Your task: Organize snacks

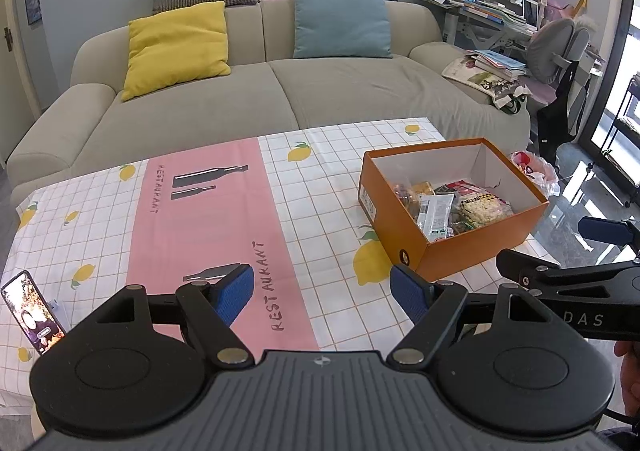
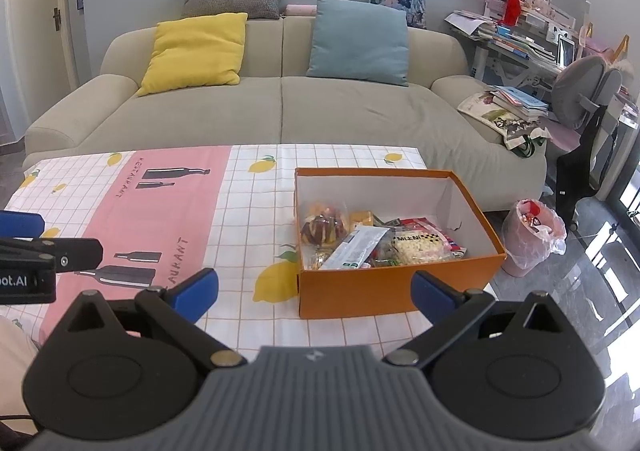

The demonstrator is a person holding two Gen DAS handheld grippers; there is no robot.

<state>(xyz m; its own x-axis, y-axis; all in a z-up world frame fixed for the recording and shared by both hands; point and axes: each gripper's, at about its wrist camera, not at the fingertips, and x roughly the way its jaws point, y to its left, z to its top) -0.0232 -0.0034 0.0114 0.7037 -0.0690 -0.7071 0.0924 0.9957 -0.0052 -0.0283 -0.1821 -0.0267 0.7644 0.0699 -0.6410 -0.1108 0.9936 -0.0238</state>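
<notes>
Sofa fills the back of the room, beige and wide, and in front of it the table under its lemon-and-grid cloth, bare apart from one thing on the right. There it is: the orange box, lid off, holding the snacks in a loose heap at its near end, far end empty.

Now the geometry. From the right gripper the box sits straight ahead and just beyond the fingertips, its long axis running away from the gripper and slightly rightward. From the left gripper the same box lies forward and off to the right, well across. I'd call the right hand the nearer one, and any reach into that heap looks like its job.

Both grippers hover over the cloth with jaws spread wide, nothing between the blue pads.

Writing next. The pink band of the cloth reads "RESTAURANT", twice, beside bottle drawings. A packet of pale puffed pieces shows black lettering, too small to read surely. On the gripper bodies, fragments: "DAS" and "ot.AI".
</notes>
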